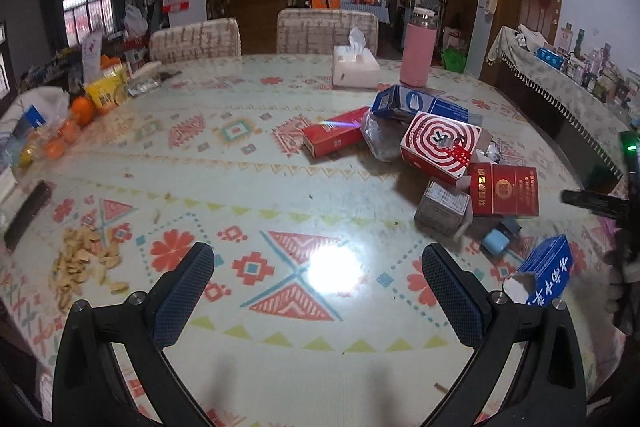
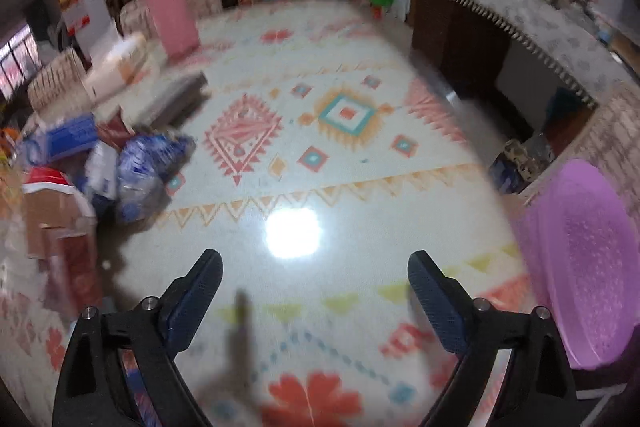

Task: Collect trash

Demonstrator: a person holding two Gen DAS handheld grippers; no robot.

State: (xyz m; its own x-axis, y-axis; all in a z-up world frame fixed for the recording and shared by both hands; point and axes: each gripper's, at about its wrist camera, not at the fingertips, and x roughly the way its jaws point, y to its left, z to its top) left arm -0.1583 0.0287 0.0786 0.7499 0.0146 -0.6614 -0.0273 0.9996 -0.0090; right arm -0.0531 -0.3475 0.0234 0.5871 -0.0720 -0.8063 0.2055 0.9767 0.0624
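Left wrist view. The left gripper [image 1: 318,269] is seen with jaws spread wide and nothing between them; only bare patterned table [image 1: 256,163] lies in the gap. Ahead and to the left of the left finger, a scatter of peel scraps [image 1: 86,263] is noted on the cloth. Farther left, near the table edge, oranges [image 1: 82,109] and a yellow packet [image 1: 105,93] are seen. Ahead and to the right of the claw, well apart from it, the trash pile is found: a red flat box [image 1: 336,137], a blue-and-white carton [image 1: 416,105], a red-and-white ringed box [image 1: 440,147], a dark red cigarette pack [image 1: 505,190] and a grey small box [image 1: 442,207], crowded together and touching. Just beside the right finger, on its outer side, a torn blue box [image 1: 546,269] is seen. Behind the pile stand a tissue box [image 1: 355,67] and a pink bottle [image 1: 418,53].

Right wrist view (blurred). The right gripper [image 2: 314,277] is likewise released, jaws wide, nothing between them. The trash pile [image 2: 80,167] lies ahead and left of its left finger. A purple plastic basin [image 2: 588,259] is seen to the right of the right finger, at the table edge.
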